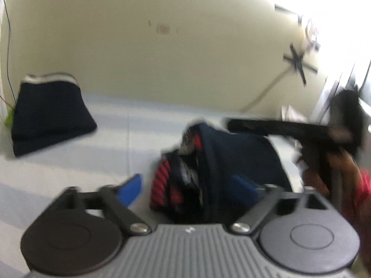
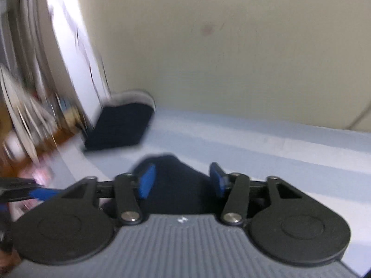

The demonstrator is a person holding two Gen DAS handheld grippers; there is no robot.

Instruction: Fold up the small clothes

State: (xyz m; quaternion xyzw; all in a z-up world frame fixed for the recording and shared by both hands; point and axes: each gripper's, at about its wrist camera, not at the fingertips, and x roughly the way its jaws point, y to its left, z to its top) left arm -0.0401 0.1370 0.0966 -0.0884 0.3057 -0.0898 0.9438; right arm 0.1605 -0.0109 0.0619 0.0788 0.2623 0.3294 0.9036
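Between left tongs (image 1: 192, 187), agape: red-striped garment (image 1: 208, 169); right tongs (image 2: 183, 183), agape, apparently show only navy.

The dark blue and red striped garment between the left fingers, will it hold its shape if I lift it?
Probably not. The striped garment lies bunched in soft folds, so it should droop and unfold when raised. It looks like thin fabric, likely light. Lying on the pale sheet, it would likely drag and crumple if pushed.
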